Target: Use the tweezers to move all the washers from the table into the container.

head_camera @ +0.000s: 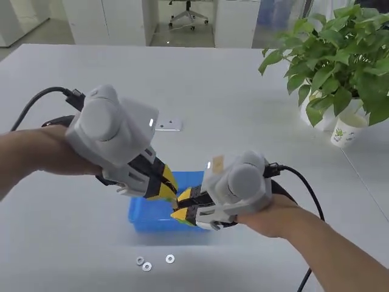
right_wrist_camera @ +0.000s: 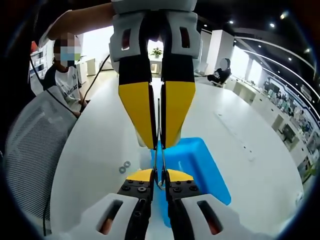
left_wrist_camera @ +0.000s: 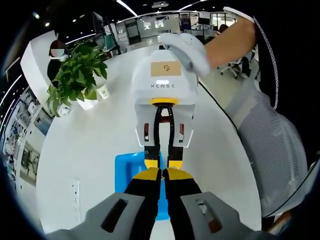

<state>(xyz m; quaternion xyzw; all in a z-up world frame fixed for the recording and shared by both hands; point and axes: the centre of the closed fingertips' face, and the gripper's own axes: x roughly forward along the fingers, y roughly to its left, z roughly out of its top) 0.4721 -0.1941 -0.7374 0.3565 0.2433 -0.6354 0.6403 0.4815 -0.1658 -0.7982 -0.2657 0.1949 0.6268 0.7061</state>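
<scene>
With left gripper (left_wrist_camera: 162, 174) and right gripper (right_wrist_camera: 160, 176) fingers both pinched tight on the tweezers (right_wrist_camera: 159, 161), we should release one gently, then dip to the washers (head_camera: 146, 266) at the container's (head_camera: 143, 214) 6 o'clock.

- A potted plant (head_camera: 337, 61) stands on the white table (head_camera: 231, 85).
- Left of the plant, farther back: an office chair (head_camera: 187, 13), white cabinets (head_camera: 103, 21).
- Above the plant, ceiling strip lights (left_wrist_camera: 126, 7).

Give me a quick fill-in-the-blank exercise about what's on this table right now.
The container is coloured ___.
___ washers lie on the table outside the container.
The left hand-held gripper and right hand-held gripper meet tip to tip above the ___.
A leafy potted ___ stands at the right.
Missing words: blue; three; container; plant.
</scene>
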